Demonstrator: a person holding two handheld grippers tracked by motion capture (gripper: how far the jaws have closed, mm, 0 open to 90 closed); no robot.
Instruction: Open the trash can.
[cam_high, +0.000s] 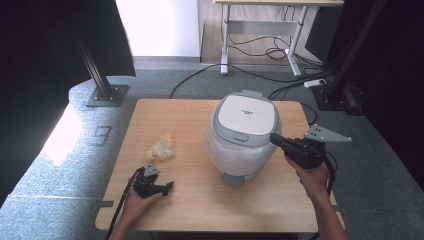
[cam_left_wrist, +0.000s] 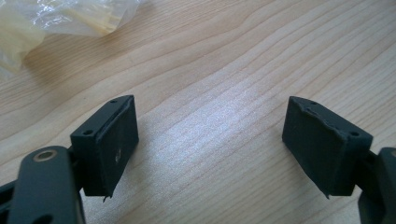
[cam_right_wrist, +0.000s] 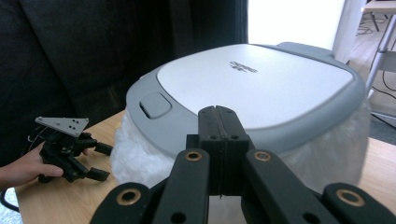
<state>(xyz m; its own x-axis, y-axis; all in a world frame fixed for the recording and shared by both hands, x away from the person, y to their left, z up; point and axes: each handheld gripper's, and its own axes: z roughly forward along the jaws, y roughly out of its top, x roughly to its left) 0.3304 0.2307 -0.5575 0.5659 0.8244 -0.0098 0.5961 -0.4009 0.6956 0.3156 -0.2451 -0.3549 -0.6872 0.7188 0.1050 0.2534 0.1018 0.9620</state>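
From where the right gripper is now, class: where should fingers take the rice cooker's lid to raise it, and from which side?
Probably the rice cooker lid's front edge by the latch button, approached from the person's side: the hinge bump sits at the back.

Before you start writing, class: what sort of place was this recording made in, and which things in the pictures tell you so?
Probably a lab or test room, not a kitchen. A rice cooker sits on a small wooden table on grey carpet, between black metal stands, with loose cables and a desk frame behind.
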